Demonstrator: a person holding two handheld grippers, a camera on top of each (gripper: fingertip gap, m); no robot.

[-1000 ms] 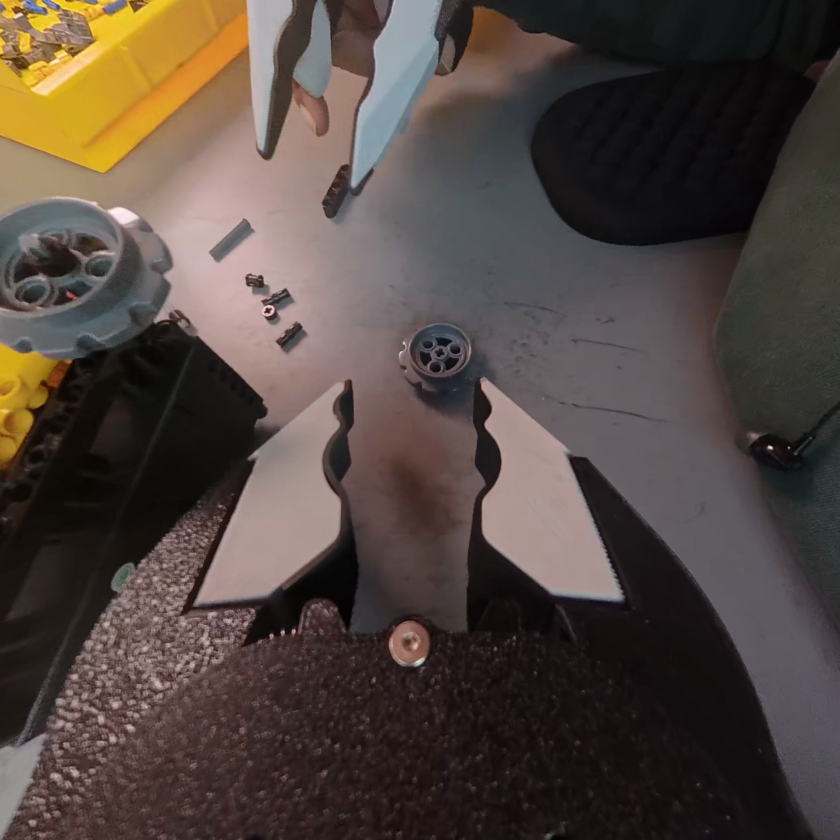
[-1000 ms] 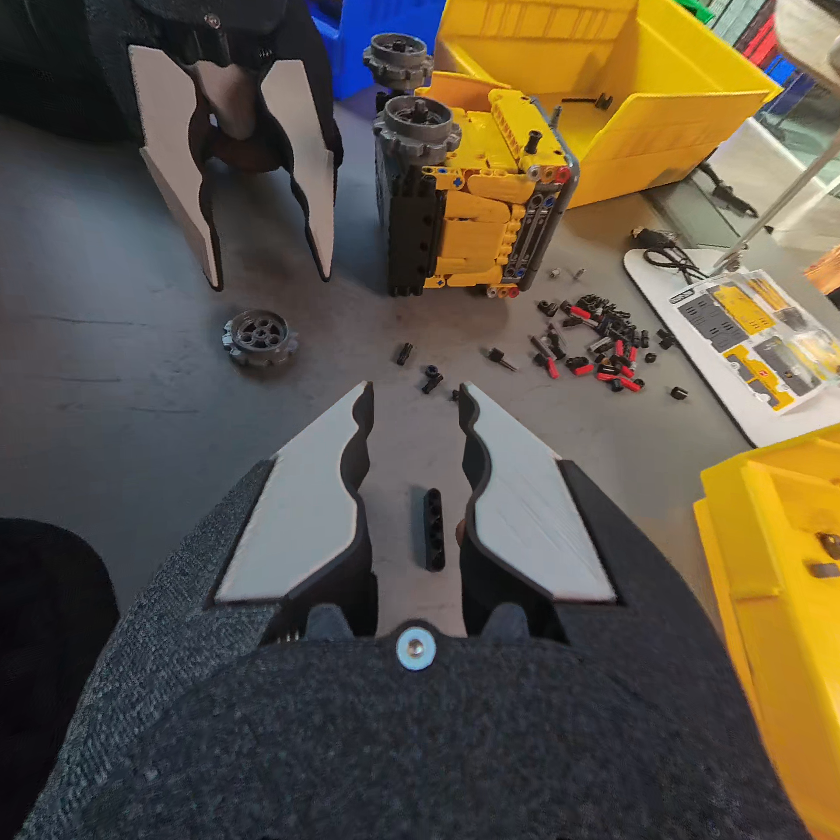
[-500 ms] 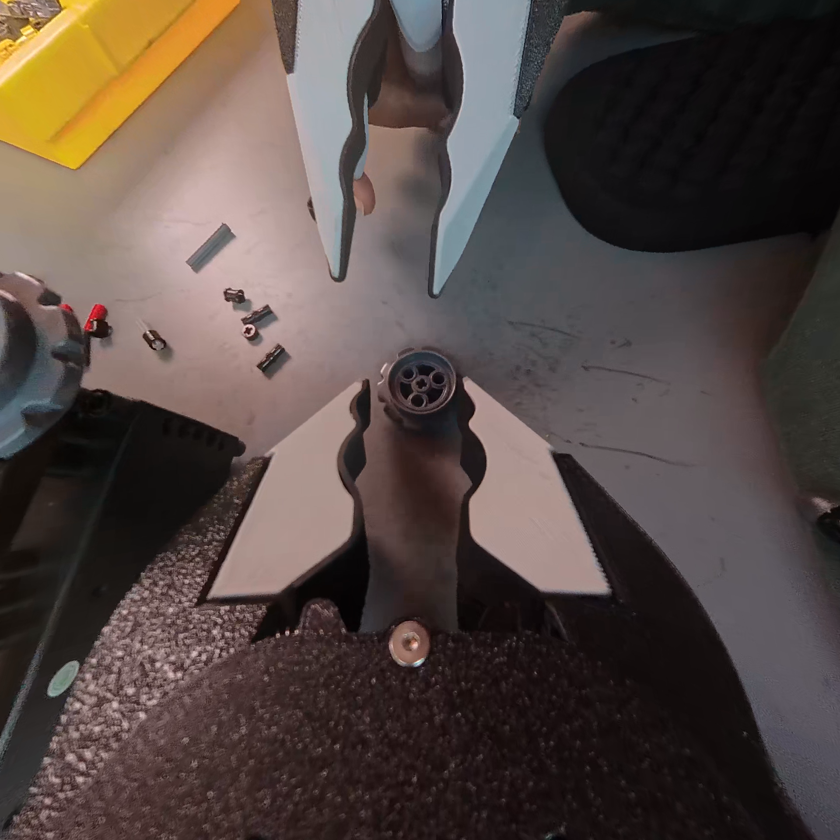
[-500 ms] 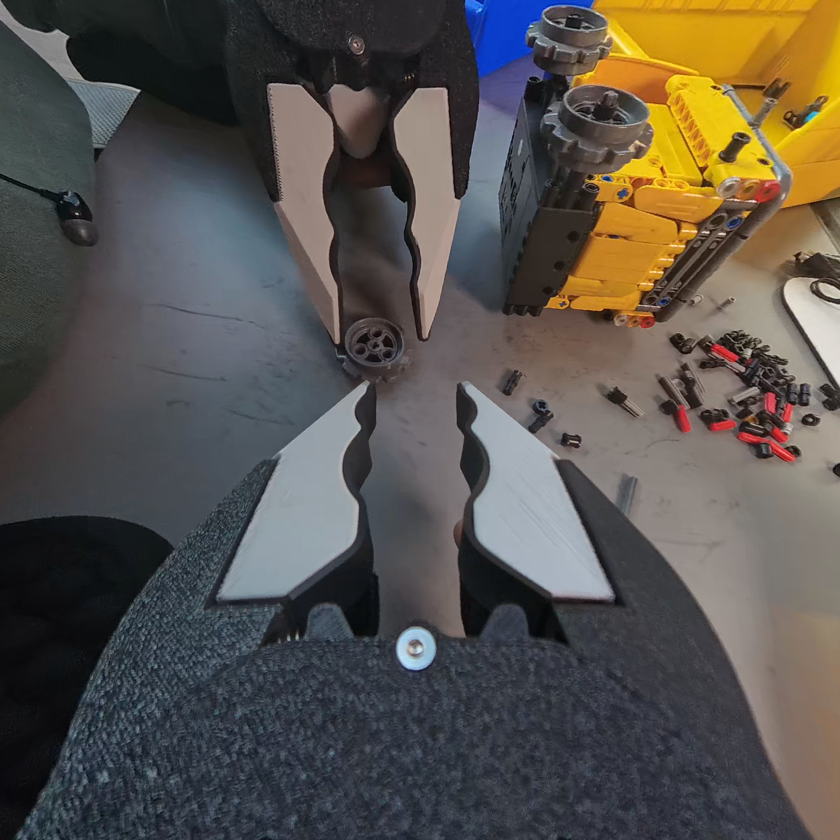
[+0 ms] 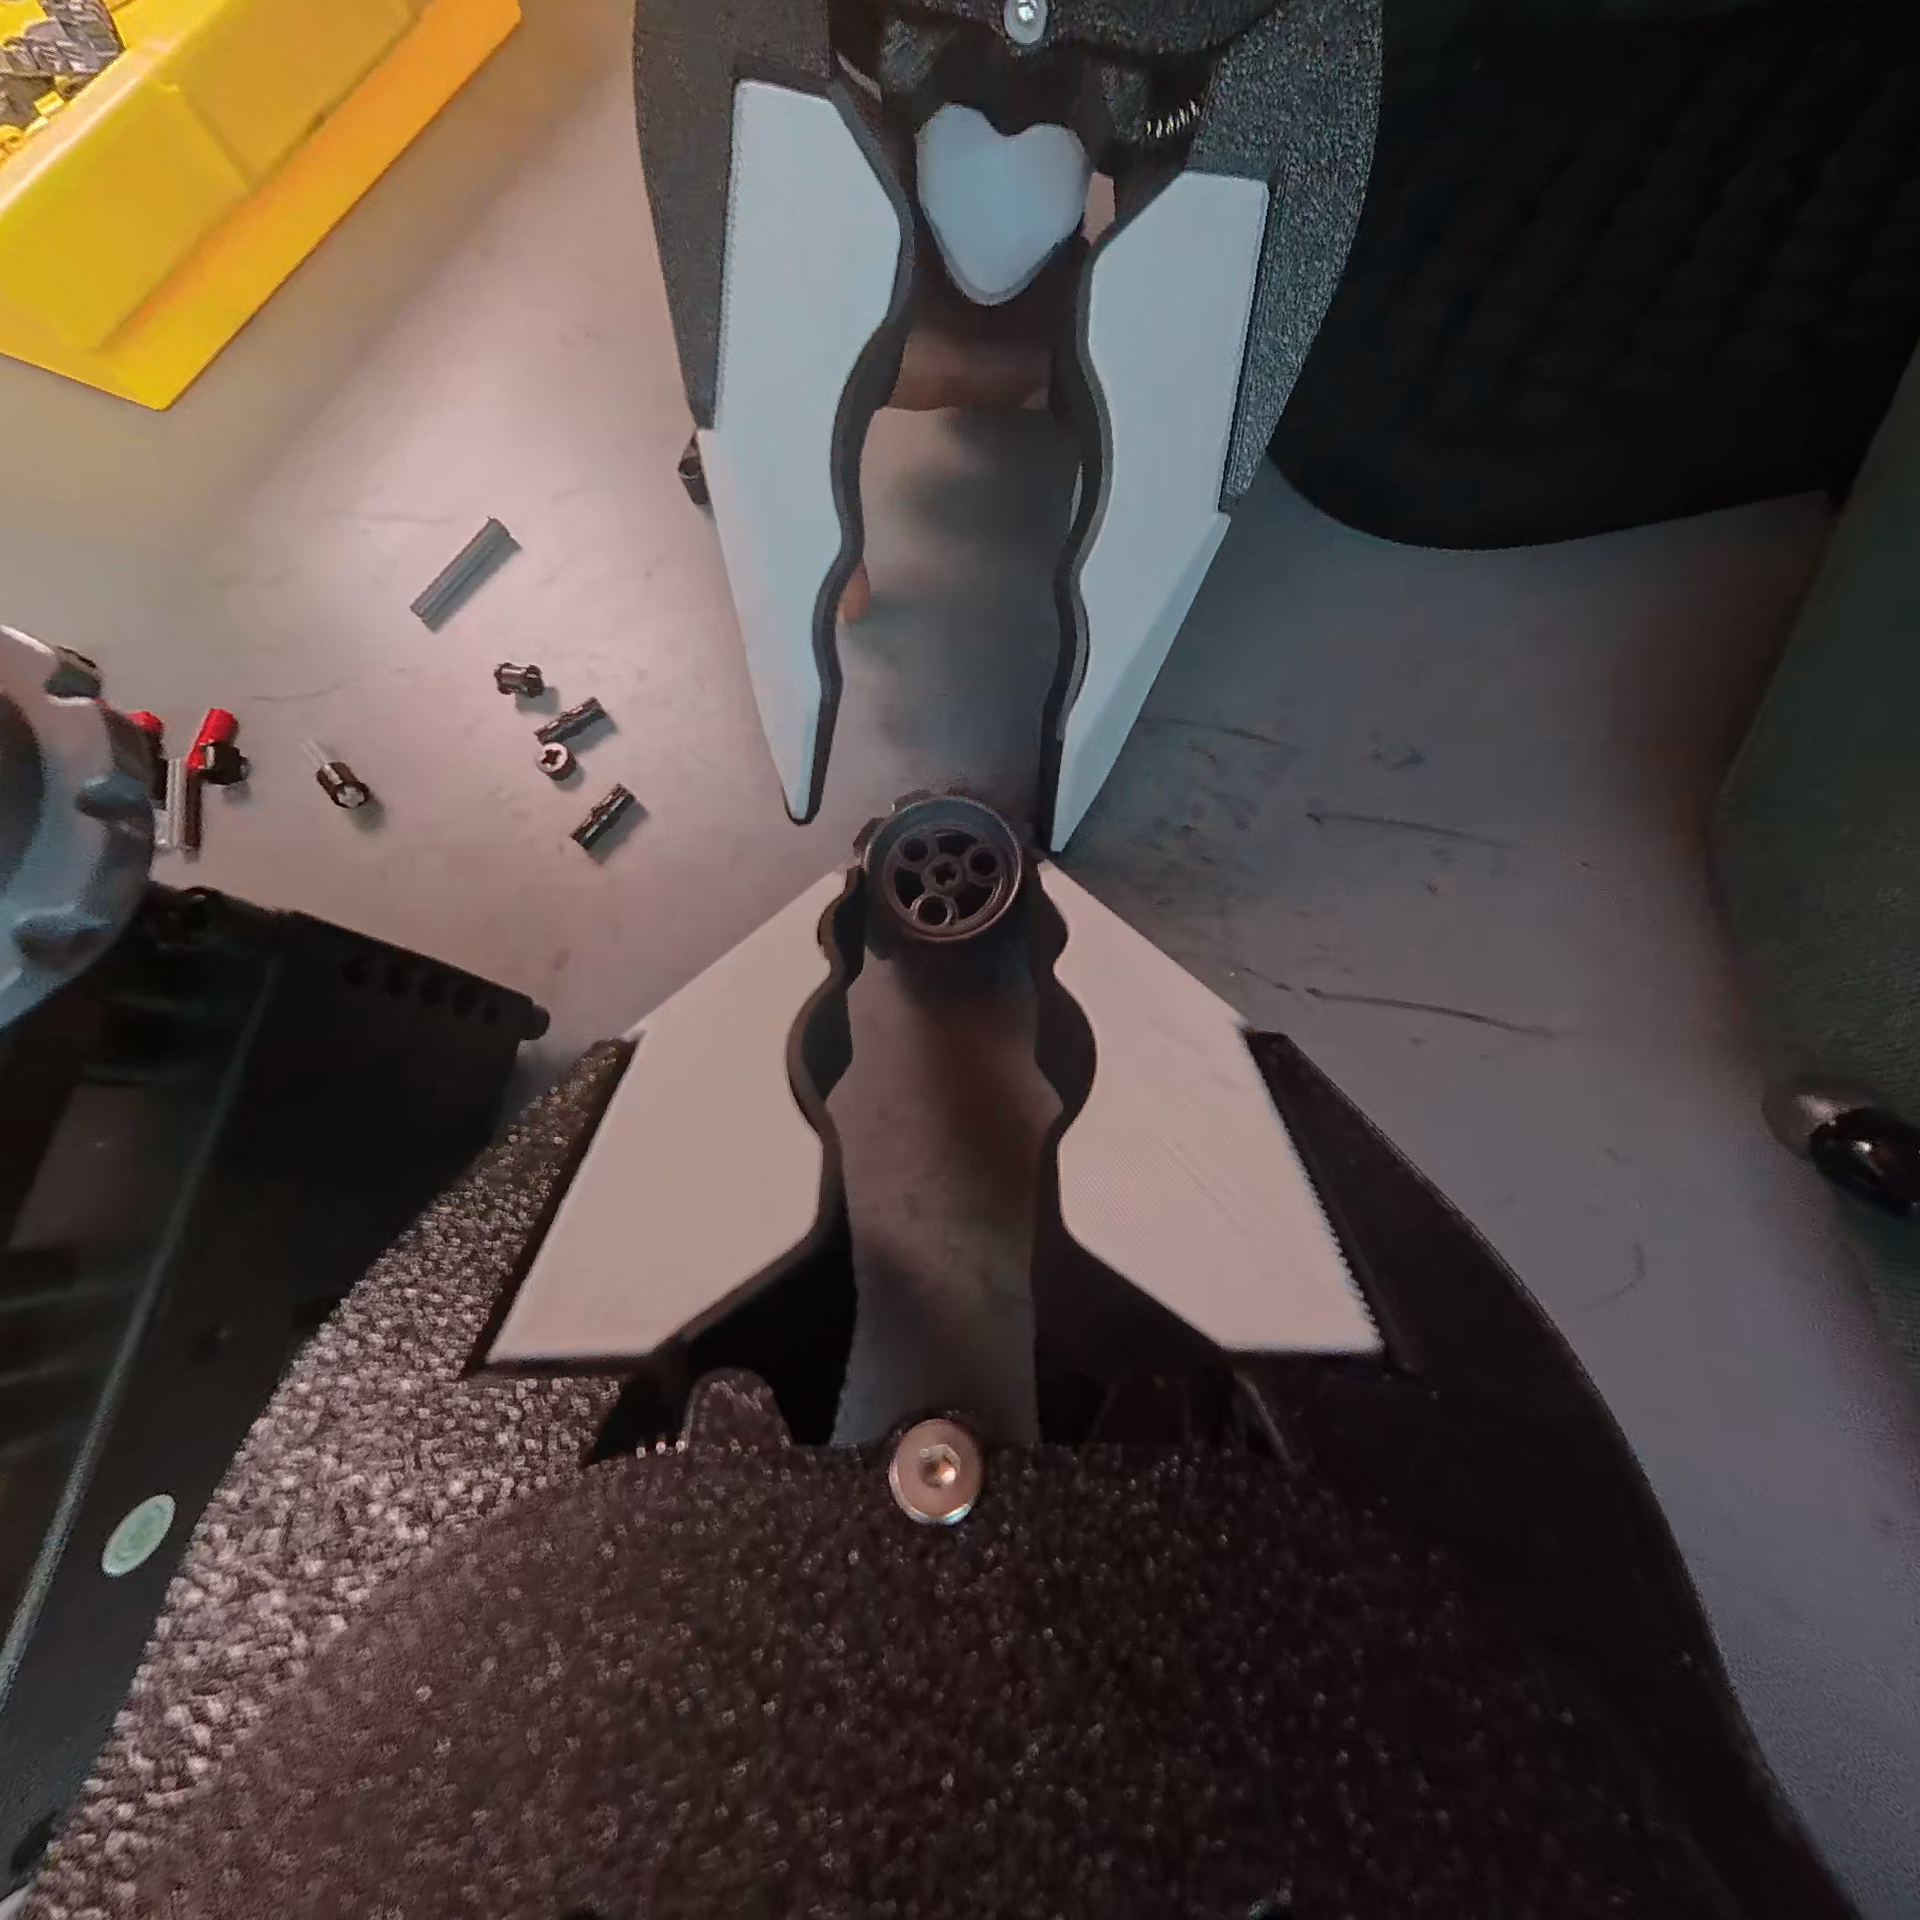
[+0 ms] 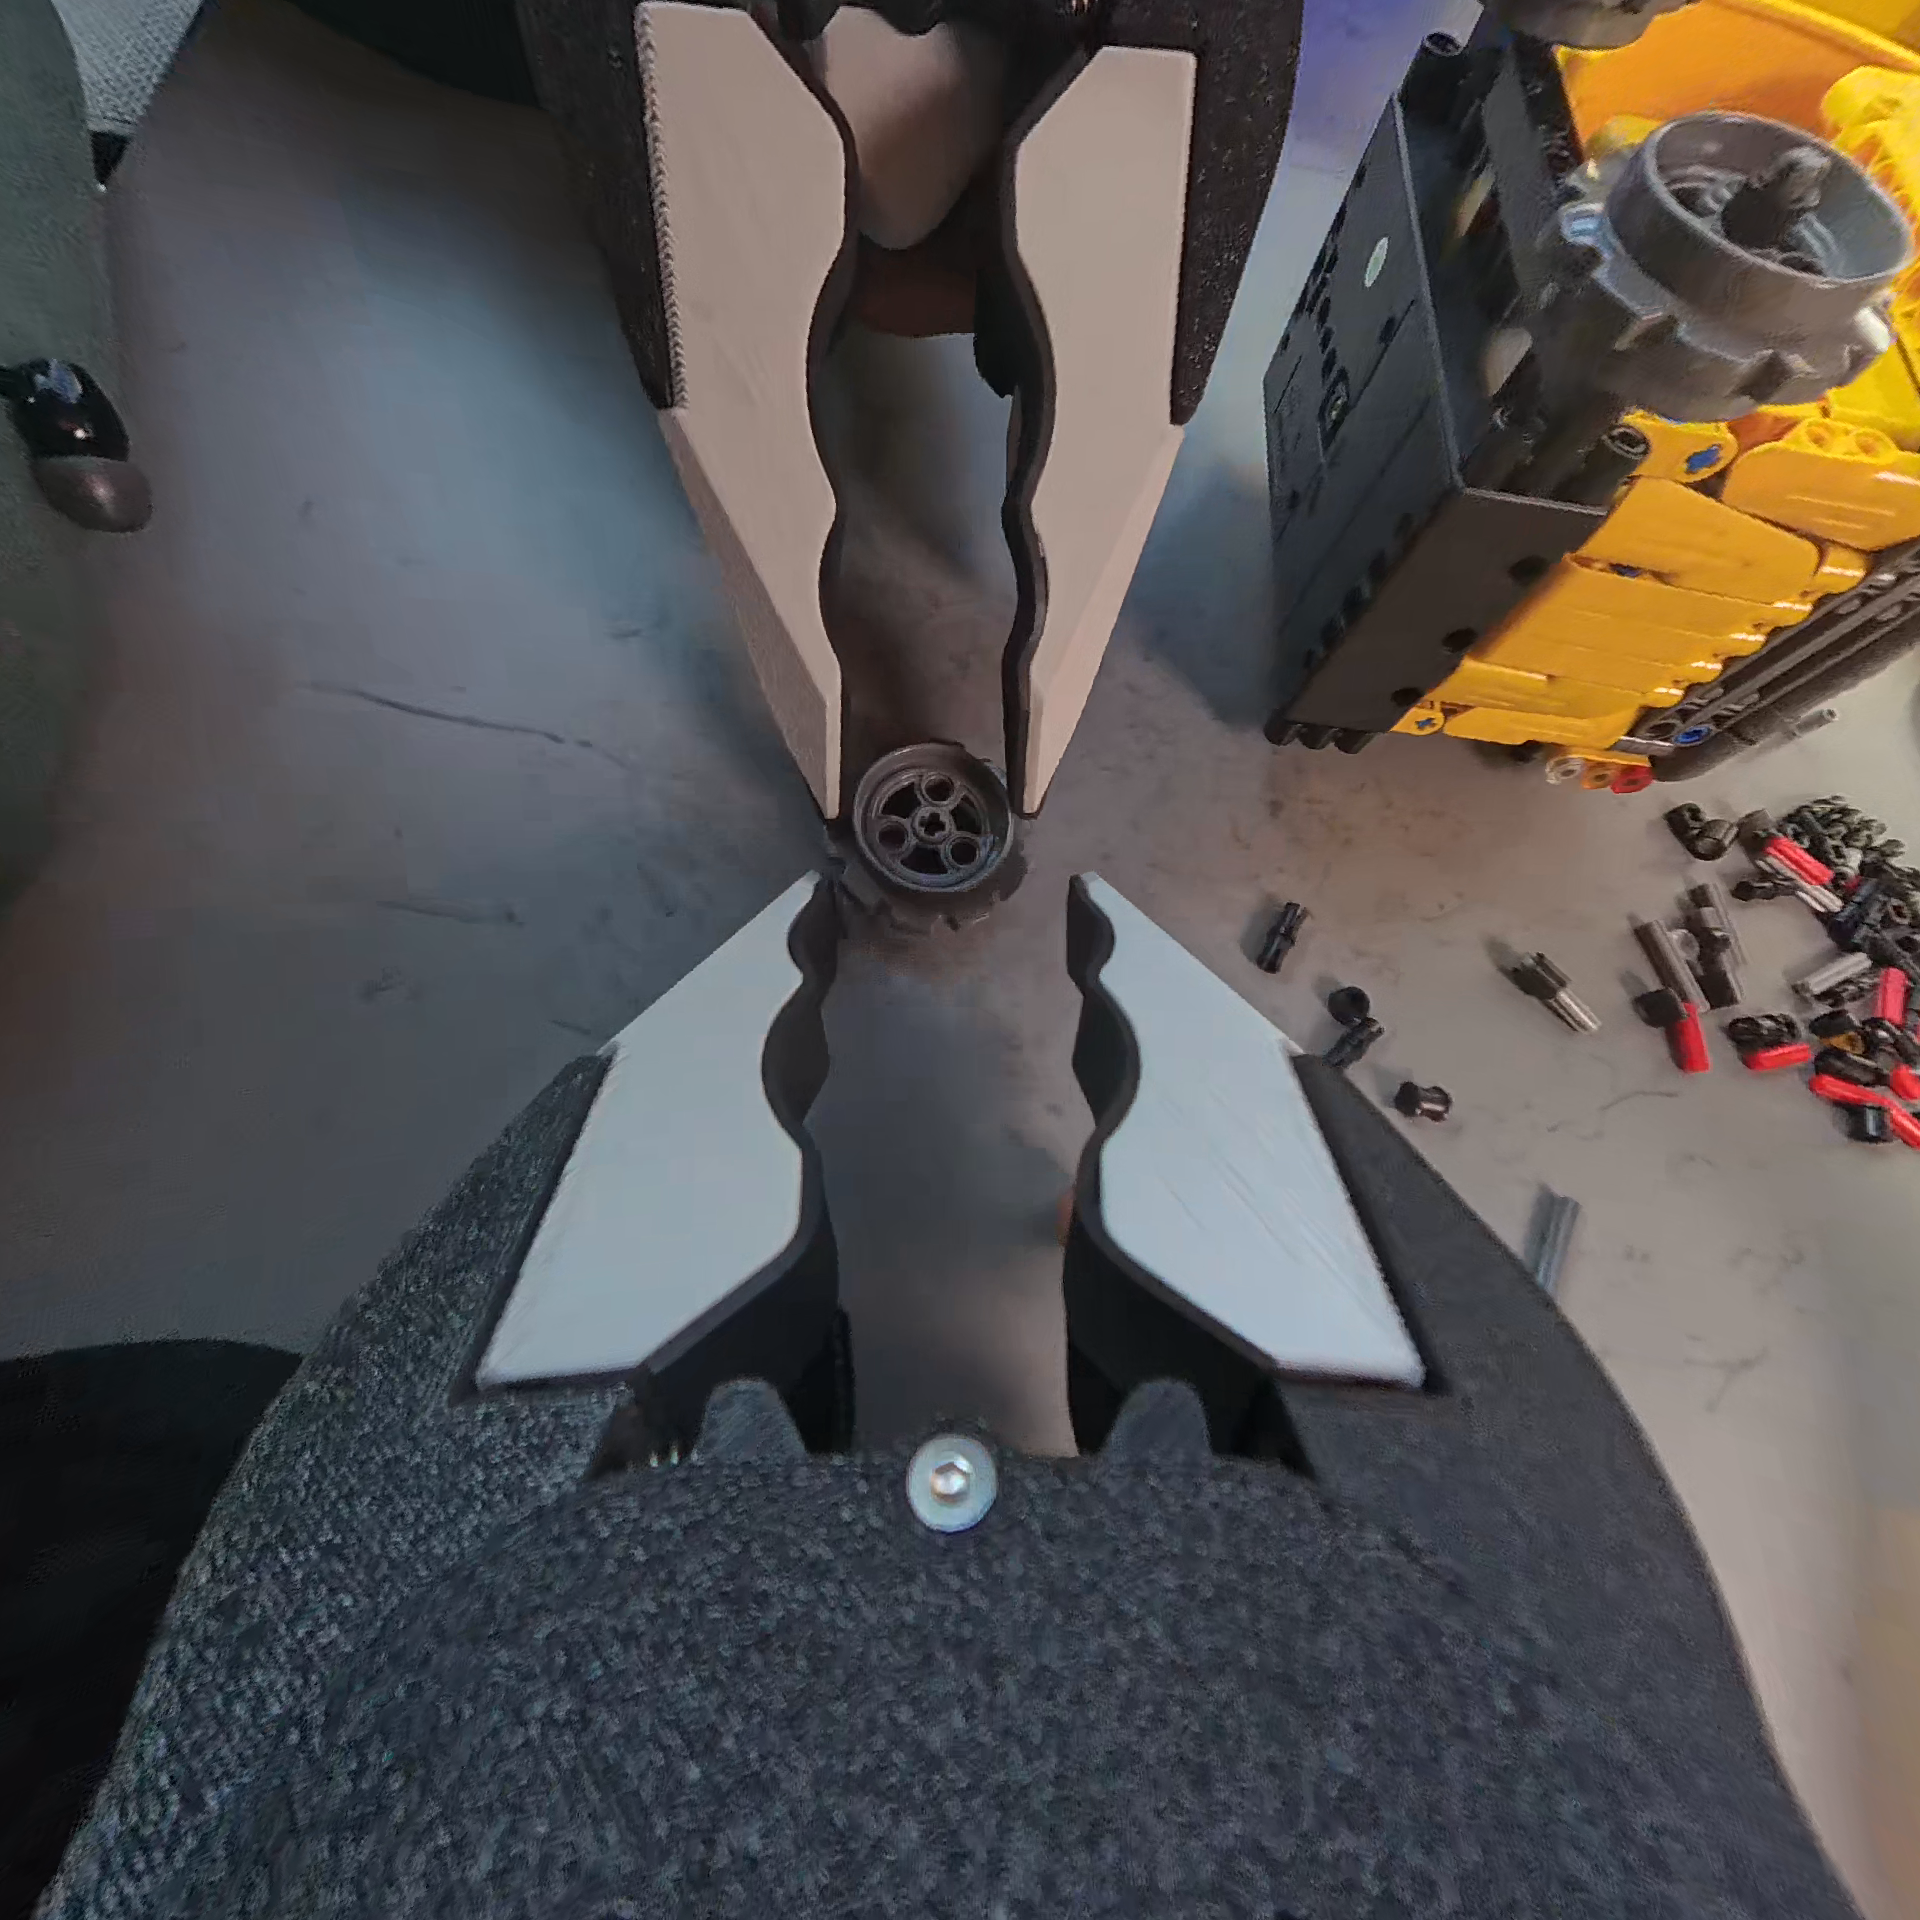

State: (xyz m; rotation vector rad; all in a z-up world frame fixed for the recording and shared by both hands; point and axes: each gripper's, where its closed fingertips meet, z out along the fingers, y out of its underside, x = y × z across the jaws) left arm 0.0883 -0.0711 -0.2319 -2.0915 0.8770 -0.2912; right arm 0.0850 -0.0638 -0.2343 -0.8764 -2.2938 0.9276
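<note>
A small dark grey toothed wheel (image 5: 943,883) lies flat on the grey table (image 5: 1455,831). My left gripper (image 5: 940,894) is closed on it, one fingertip pressing each side of its rim. In the right wrist view the same wheel (image 6: 930,831) sits between the left gripper's (image 6: 928,810) tips. My right gripper (image 6: 948,883) is open and empty, facing the left one, its tips just short of the wheel; its left tip is close to the wheel's teeth. It comes in from the top of the left wrist view (image 5: 930,821).
A yellow and black brick model (image 6: 1558,540) with a large grey toothed wheel (image 6: 1745,239) on top stands to the right. Loose black and red pins (image 6: 1818,997) lie beside it. A grey axle (image 5: 462,587), a yellow bin (image 5: 208,156) and a black cushion (image 5: 1610,260) are nearby. My left and right fingertips are right by each other.
My left gripper moved forward to the small wheel and narrowed onto it. My right gripper left the black beam and swung left until its tips reached the wheel.
</note>
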